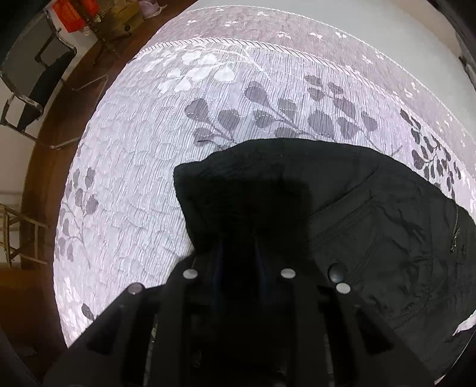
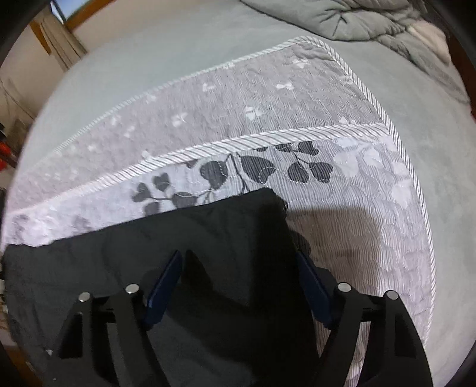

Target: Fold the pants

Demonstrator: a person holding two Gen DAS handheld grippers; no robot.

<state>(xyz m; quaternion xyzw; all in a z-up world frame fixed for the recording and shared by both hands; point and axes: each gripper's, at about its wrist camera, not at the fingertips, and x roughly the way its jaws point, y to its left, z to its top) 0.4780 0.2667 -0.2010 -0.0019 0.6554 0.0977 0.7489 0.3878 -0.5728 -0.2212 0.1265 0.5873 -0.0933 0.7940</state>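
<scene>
Black pants [image 1: 372,226] lie on a grey leaf-patterned quilt [image 1: 142,184]; a pocket and a zipper show at the right. My left gripper [image 1: 238,238] is shut on the pants' left edge, with black cloth bunched over its fingers. In the right wrist view the pants [image 2: 148,238] lie flat with a folded corner at the upper right. My right gripper [image 2: 238,262] is open, its blue pads [image 2: 166,282] spread over that corner, not clamping the cloth.
The quilt [image 2: 357,178] lies on a grey-green bed sheet [image 2: 446,184]. A rumpled grey duvet [image 2: 372,20] sits at the far right. Beyond the bed's left edge are a wooden floor [image 1: 59,125], metal-framed chairs [image 1: 32,80] and boxes [image 1: 119,18].
</scene>
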